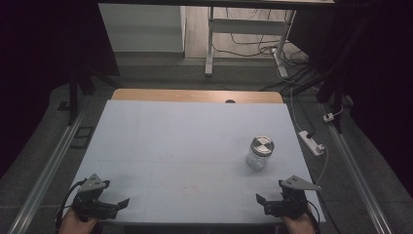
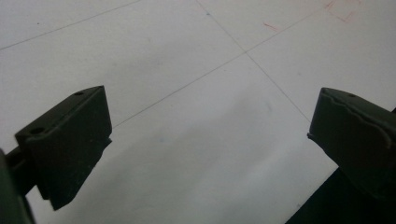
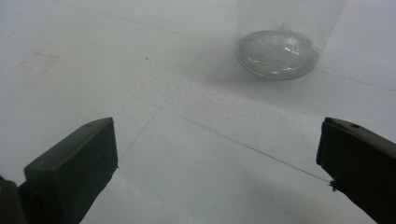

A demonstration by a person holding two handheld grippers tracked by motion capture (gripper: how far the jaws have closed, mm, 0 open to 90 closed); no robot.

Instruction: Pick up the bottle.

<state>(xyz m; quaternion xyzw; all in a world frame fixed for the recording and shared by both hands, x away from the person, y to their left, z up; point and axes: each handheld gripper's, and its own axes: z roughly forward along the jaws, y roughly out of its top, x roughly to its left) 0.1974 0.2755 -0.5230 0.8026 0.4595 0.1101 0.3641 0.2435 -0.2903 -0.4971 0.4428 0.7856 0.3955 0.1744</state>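
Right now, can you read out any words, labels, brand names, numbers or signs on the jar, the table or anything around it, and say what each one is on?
No readable text anywhere.
Glass jar: no label; its metal lid carries a pattern of light and dark quarters, no letters.
White table sheet: thin pencil lines and a faint red square outline, no words.
Power strip on the floor: too small to read any marking.
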